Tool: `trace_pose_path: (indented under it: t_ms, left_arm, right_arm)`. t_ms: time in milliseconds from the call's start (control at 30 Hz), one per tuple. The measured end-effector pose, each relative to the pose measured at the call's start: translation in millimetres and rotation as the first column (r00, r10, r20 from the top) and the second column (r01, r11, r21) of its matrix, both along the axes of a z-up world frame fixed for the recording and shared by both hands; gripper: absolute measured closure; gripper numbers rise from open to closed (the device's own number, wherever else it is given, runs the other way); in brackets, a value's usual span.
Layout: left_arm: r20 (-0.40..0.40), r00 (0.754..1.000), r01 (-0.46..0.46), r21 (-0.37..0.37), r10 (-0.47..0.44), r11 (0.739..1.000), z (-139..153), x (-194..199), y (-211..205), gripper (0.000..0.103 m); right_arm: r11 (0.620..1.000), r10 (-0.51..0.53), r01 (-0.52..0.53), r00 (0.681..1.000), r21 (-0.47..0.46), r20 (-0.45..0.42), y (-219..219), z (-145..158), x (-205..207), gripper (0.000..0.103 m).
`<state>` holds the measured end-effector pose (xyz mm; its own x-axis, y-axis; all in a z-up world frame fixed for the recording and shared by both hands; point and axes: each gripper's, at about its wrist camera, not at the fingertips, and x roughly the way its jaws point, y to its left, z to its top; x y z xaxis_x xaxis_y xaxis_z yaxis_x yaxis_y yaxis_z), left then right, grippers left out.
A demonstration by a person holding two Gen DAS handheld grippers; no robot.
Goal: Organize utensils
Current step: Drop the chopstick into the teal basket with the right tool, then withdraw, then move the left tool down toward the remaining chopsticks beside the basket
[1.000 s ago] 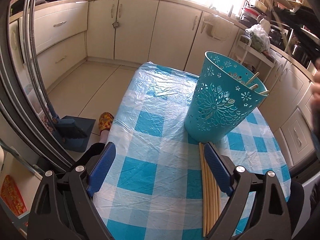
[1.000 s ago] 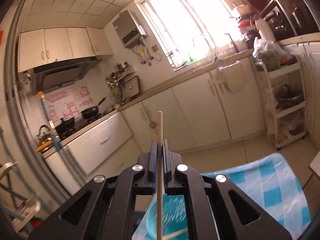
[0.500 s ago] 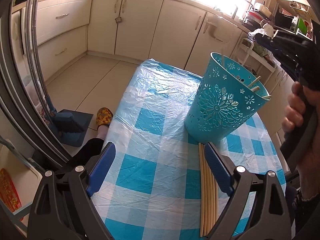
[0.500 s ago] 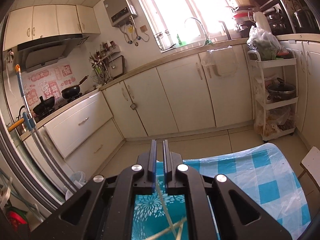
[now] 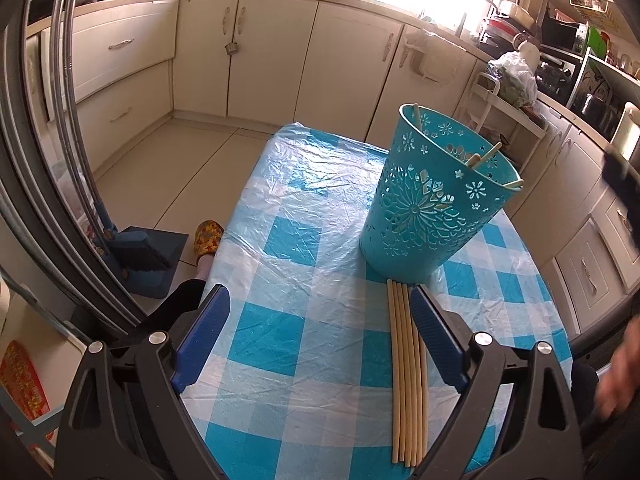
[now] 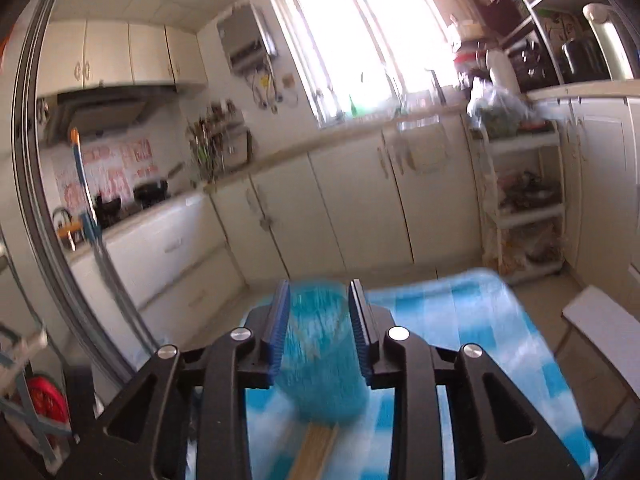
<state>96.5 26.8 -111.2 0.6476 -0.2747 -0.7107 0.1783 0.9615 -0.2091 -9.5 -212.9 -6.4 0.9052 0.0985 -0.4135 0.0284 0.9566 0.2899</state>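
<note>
basket [image 5: 432,208]: 1 | chopsticks on table [image 5: 408,384]: about 5 | chopsticks in basket [image 5: 482,158]: 4 visible

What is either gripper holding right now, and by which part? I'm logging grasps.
Nothing. The right gripper has just been opening, with nothing between its jaws. The left gripper stands wide open over the chopsticks lying on the table.
</note>
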Motion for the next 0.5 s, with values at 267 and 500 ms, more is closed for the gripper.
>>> trace_pose_path:
  t_ms: [267, 500]
  left_arm:
    - [-0.003, 1.000, 0.007, 0.021, -0.006, 1.000, 0.3, -7.8, 1.7, 0.015]
    - [-0.033, 0.999, -0.005, 0.019, 0.006, 1.000, -7.8, -5.4, 6.3, 0.015]
  right_arm:
    - [0.995, 0.095, -0.096, 0.916, 0.018, -0.391, 32.6, -121.6, 38.8, 0.083]
    - [0.995, 0.072, -0.095, 0.892, -0.030, -0.447, 40.2, -142.6, 62.4, 0.083]
